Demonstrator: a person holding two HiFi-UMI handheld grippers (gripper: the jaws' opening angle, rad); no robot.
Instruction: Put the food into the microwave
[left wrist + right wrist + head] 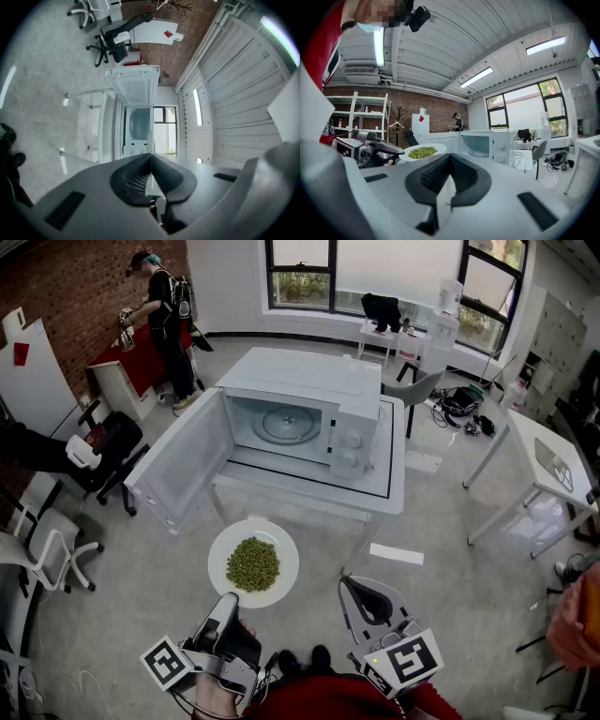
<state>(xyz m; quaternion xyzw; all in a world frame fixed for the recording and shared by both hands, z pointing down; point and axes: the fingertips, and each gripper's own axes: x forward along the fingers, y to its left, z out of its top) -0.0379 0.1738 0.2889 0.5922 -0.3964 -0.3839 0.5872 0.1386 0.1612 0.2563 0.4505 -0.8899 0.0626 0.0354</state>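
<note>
A white plate [223, 559] heaped with green peas [253, 563] hangs in the air in front of the table, below the microwave [309, 381]. My left gripper [228, 602] is shut on the plate's near rim. In the right gripper view the plate [437, 148] and the left gripper [379, 148] appear side by side. The microwave's door [183, 460] swings wide open to the left, showing the glass turntable [286, 425]. My right gripper [349, 585] is shut and empty, to the right of the plate. In its own view the left gripper [151, 159] points at the microwave [136, 124].
The microwave stands on a white table [394, 493]. A person [164, 315] stands at the back left by a red desk. Black office chairs [103, 451] and a white chair [42, 554] are at left. Another white table [553, 460] is at right. Paper [396, 553] lies on the floor.
</note>
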